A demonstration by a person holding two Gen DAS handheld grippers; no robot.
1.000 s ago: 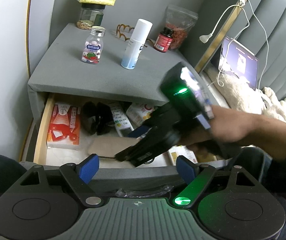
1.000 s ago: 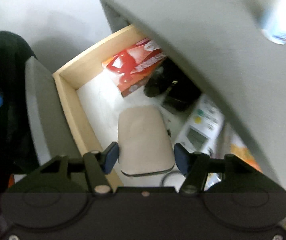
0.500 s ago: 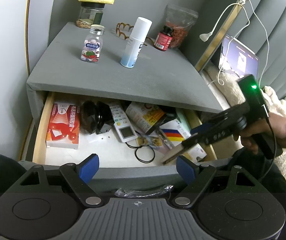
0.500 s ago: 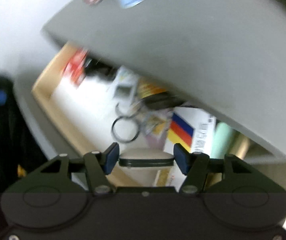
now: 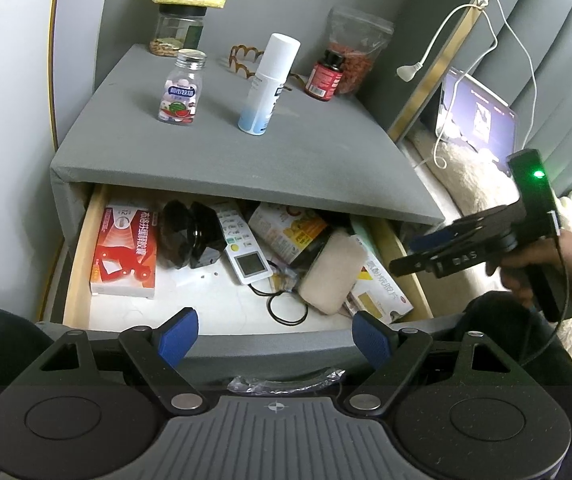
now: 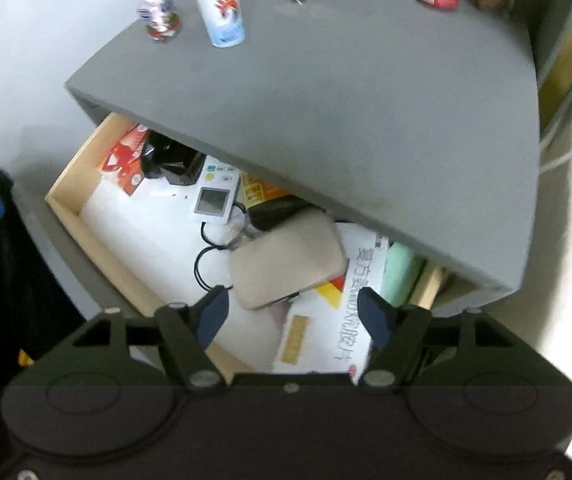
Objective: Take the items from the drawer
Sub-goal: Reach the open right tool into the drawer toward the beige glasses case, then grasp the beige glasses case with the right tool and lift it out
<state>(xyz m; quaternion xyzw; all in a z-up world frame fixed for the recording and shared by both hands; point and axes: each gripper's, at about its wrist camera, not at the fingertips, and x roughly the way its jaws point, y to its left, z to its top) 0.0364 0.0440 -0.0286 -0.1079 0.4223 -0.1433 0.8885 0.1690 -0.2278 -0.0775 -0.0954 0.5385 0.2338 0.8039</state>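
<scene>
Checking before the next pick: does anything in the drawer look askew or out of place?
Yes. The beige pouch lies tilted on top of the boxes at the right end of the drawer, not flat on the floor. The right gripper, open, is above it.

This is a bedroom in a home. A grey padded nightstand [image 5: 222, 160] fills the middle of the left wrist view, its drawer [image 5: 82, 264] pulled open at lower left and crowded with household odds and ends. At the right edge a grey padded headboard [image 5: 546, 60] rises behind fluffy cream bedding [image 5: 466, 176], with a tablet [image 5: 482, 116] propped on it and a white charging cable [image 5: 438, 56] hanging down.
</scene>
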